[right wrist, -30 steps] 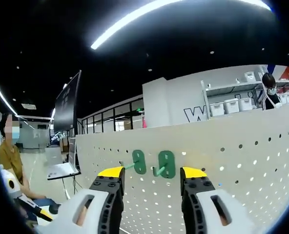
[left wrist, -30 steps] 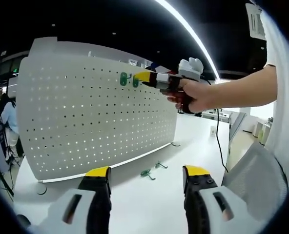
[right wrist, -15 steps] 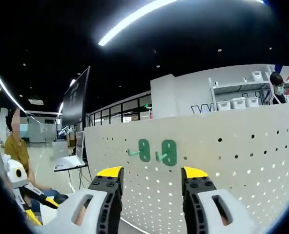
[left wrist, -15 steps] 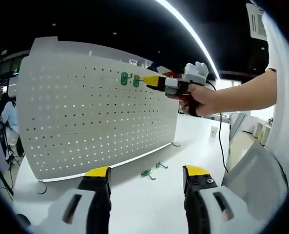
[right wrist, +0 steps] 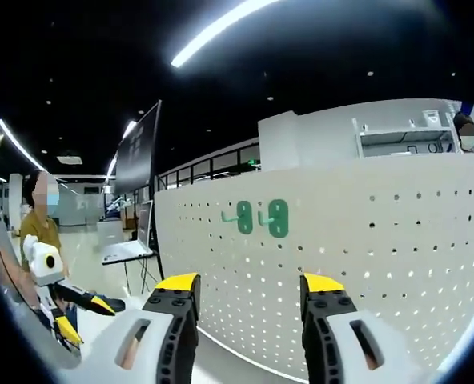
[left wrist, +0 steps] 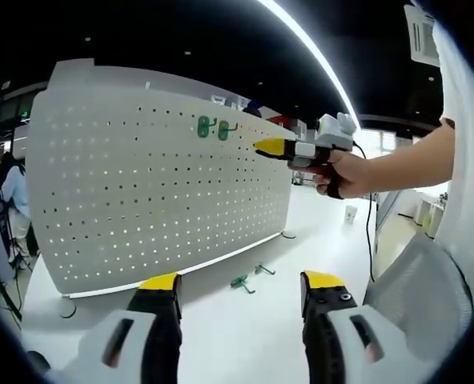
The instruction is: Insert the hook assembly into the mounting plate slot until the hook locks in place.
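Two green hooks (left wrist: 213, 128) sit side by side in the upper part of the white pegboard mounting plate (left wrist: 141, 192), backplates flat against the panel, prongs sticking out toward the viewer. In the right gripper view the same pair (right wrist: 261, 218) shows dead ahead, both upright and level with each other, so they look seated; whether either is fully locked can't be told from here.

Right gripper (left wrist: 271, 147), seen in the left gripper view, is held by a hand (left wrist: 345, 172) just right of the hooks, off the board, yellow tips pointing at them. In its own view, the right gripper (right wrist: 249, 284) has jaws spread wide with nothing between them, released. My read: it's kept aimed at the hooks so they stay in frame.

Left gripper (left wrist: 241, 284) is low and near, jaws parted and empty, pointing across the white table (left wrist: 261, 336) at the board. Probably held back so the whole plate stays visible.

Two more green hooks (left wrist: 251, 278) lie loose on the table just in front of the board's bottom edge, near its right end. They are close together and well apart from both grippers. Judgement: those are next if more need mounting.

Board stands upright on small feet, slightly curved by the lens. No bins or trays on the table. Far shelving with white boxes (right wrist: 397, 136) above the board; contents too small to tell.
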The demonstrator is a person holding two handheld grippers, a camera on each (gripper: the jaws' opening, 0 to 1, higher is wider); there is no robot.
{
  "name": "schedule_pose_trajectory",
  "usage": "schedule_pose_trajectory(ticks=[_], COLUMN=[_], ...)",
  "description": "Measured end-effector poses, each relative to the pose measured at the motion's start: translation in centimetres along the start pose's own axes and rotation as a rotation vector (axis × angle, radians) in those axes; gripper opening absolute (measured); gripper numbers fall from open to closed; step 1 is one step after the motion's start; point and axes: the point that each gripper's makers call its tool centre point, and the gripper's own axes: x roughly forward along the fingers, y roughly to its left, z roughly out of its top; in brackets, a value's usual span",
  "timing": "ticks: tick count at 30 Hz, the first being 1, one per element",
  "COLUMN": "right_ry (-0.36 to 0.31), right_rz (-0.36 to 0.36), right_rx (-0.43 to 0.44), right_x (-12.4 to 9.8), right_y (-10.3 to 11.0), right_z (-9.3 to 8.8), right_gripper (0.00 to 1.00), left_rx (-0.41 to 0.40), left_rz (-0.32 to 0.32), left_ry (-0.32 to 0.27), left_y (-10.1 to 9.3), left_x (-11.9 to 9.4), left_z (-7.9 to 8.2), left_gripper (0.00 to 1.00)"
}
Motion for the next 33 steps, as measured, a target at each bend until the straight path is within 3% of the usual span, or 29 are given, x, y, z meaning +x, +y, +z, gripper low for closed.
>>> schedule_pose_trajectory(ticks=[33], right_ry=[0.108], right_rz=[0.023], right_rx=[0.058], right_x=[-6.1], right_y=[0.8], right_z=[-6.0], right_gripper=[0.53], left_rx=[-0.014], left_rz=[-0.002], left_ry=[0.023], left_y=[0.2], left_x=[0.3], left_z=[-0.8], left_gripper=[0.63])
